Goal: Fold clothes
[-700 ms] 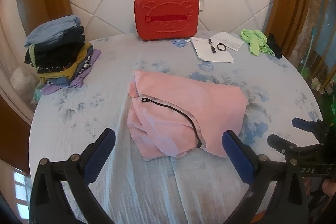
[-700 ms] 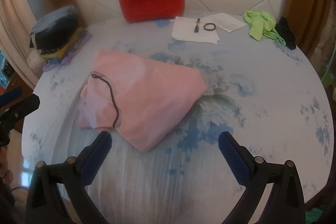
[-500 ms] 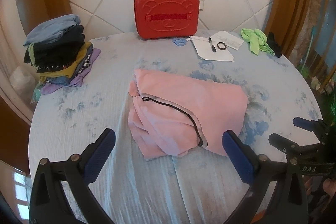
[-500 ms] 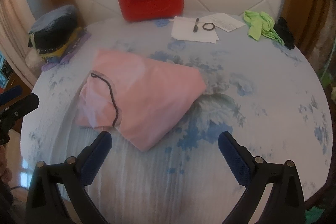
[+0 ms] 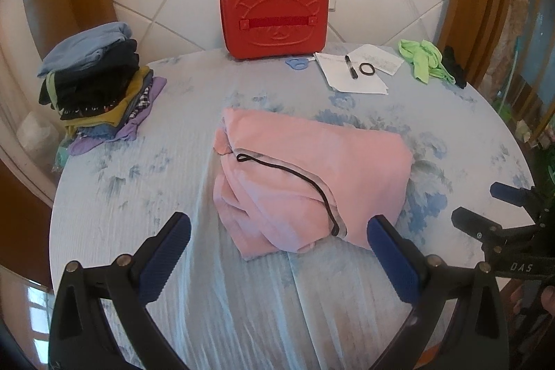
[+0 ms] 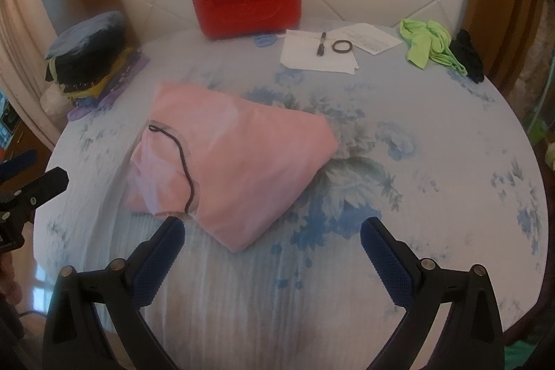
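Note:
A folded pink garment with a black drawstring lies in the middle of the round table; it also shows in the right wrist view. My left gripper is open and empty, just in front of the garment's near edge. My right gripper is open and empty, in front of the garment's near corner. The right gripper shows at the right edge of the left wrist view, and the left gripper at the left edge of the right wrist view.
A stack of folded clothes sits at the far left. A red case stands at the back by the wall. Papers with a pen and ring, a green cloth and a dark cloth lie at the back right. The blue floral tablecloth covers the table.
Both grippers have drawn slightly closer to the pink garment. The garment has not moved.

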A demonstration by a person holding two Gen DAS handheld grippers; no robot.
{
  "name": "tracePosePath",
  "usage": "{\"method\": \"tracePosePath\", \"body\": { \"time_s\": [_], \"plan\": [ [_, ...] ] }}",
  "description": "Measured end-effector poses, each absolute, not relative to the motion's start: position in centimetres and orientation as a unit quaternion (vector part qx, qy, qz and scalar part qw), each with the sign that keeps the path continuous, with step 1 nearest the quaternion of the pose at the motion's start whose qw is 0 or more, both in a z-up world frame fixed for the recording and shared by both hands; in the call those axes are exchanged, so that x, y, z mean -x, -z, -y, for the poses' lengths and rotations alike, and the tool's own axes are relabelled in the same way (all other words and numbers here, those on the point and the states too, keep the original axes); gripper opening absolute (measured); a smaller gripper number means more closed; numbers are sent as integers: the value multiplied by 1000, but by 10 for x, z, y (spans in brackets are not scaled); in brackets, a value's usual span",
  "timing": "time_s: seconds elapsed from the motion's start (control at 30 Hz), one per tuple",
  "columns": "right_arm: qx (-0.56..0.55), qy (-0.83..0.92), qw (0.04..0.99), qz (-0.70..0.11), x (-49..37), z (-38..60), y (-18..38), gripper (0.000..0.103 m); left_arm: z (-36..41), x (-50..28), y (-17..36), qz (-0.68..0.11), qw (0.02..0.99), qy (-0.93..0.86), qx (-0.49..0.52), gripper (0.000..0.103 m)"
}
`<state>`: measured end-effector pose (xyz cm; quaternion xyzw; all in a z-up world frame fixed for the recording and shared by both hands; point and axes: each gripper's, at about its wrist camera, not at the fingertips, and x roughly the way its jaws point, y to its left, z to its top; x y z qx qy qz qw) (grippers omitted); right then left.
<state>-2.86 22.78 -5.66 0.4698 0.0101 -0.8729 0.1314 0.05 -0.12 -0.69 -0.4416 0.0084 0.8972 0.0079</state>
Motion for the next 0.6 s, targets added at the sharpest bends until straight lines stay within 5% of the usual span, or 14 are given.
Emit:
{"method": "tracePosePath", "body": {
  "time_s": [0.6],
  "plan": [
    [-473,871,130,-17,32,-225,56,103,2,2,10,-16,18,-897,442,103]
  ]
}}
